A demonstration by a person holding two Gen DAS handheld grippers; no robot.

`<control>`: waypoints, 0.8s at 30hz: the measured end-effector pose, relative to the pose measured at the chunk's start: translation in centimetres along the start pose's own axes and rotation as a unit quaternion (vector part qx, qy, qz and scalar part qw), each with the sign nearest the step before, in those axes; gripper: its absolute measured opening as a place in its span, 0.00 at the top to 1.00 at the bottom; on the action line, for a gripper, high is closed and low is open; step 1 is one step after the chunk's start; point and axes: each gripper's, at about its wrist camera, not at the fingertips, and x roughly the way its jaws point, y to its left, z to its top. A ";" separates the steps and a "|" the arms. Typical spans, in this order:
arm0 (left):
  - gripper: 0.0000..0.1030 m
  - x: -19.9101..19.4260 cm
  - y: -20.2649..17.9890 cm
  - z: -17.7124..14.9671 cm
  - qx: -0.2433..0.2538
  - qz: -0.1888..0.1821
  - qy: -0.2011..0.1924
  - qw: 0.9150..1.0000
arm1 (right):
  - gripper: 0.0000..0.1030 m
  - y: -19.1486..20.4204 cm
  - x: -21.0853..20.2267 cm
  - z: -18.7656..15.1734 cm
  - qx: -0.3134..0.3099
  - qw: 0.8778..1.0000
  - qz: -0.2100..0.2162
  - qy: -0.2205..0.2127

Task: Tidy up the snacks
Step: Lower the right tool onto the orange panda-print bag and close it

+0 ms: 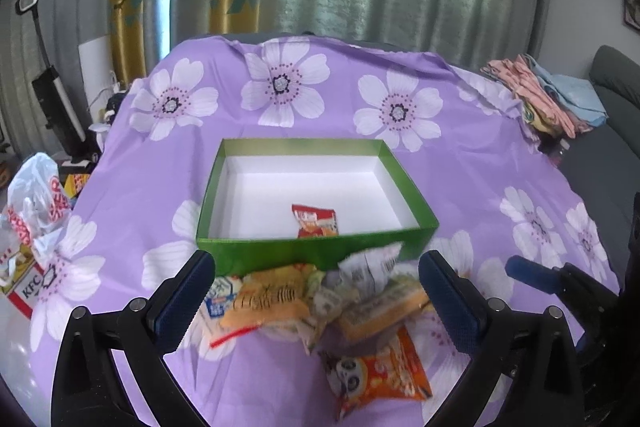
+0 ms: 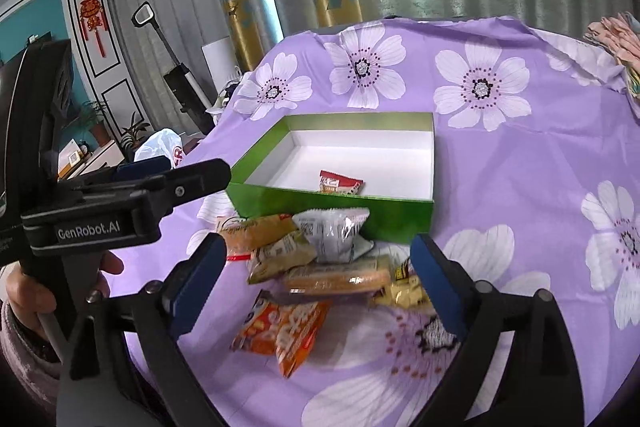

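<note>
A green box [image 1: 304, 251] with a white inside stands on the purple flowered cloth; it also shows in the right wrist view [image 2: 320, 205]. One red snack packet [image 1: 315, 221] [image 2: 340, 183] lies in it. A pile of snack packets [image 1: 320, 303] [image 2: 320, 259] lies just in front of the box, with a silver packet [image 2: 334, 233] on top and an orange packet [image 1: 380, 375] [image 2: 286, 327] nearest me. My left gripper [image 1: 316, 287] is open and empty over the pile. My right gripper [image 2: 320, 267] is open and empty, its fingers on either side of the pile.
The left gripper's body [image 2: 120, 203] and the hand holding it sit at the left of the right wrist view. Folded clothes [image 1: 548, 95] lie at the table's far right. A plastic bag and KFC box [image 1: 28, 227] sit off the table's left edge. Curtains hang behind.
</note>
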 end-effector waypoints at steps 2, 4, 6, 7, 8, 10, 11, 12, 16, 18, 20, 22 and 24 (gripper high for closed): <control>0.02 -0.4 0.1 -0.4 -0.004 -0.003 0.005 1.000 | 0.09 0.1 -0.4 -0.4 0.000 1.000 -0.001 0.004; 0.02 -0.8 0.3 -0.8 -0.008 -0.005 0.006 1.000 | 0.09 0.0 -0.9 -0.8 0.002 1.000 -0.004 0.007; 0.02 -0.9 0.5 -1.2 -0.010 -0.004 0.011 1.000 | 0.09 0.0 -1.1 -1.1 0.007 1.000 -0.006 0.007; 0.02 -1.0 0.5 -1.6 -0.011 -0.005 0.014 1.000 | 0.09 0.0 -1.3 -1.2 0.008 1.000 -0.006 0.008; 0.02 -0.9 0.7 -1.9 -0.014 -0.008 0.021 1.000 | 0.09 0.0 -1.4 -1.4 0.009 1.000 -0.007 0.008; 0.02 -0.7 0.8 -2.6 -0.020 -0.013 0.033 0.999 | 0.09 0.0 -1.5 -1.7 0.010 1.000 -0.007 0.012; 0.02 -0.5 0.9 -2.9 -0.023 -0.016 0.041 0.999 | 0.09 0.0 -1.5 -1.9 0.010 1.000 -0.006 0.014; 0.02 -0.1 1.0 -3.4 -0.026 -0.024 0.054 0.998 | 0.09 0.0 -1.4 -2.1 0.011 1.000 -0.005 0.018; 0.02 1.1 1.3 -5.2 -0.045 -0.061 0.091 0.993 | 0.09 0.3 -0.6 -3.4 0.009 0.999 0.001 0.043; 0.02 1.9 1.4 -6.2 -0.063 -0.092 0.113 0.987 | 0.09 0.5 0.1 -4.1 0.001 0.998 0.005 0.060; 0.02 2.4 1.4 -6.9 -0.075 -0.111 0.125 0.983 | 0.09 0.8 0.9 -4.9 -0.007 0.997 0.008 0.077; 0.02 3.2 1.2 -7.7 -0.083 -0.128 0.138 0.979 | 0.10 0.9 1.8 -5.5 -0.012 0.996 0.012 0.092; 0.02 3.8 1.1 -8.1 -0.088 -0.139 0.149 0.975 | 0.11 1.2 2.5 -6.0 -0.014 0.995 0.018 0.101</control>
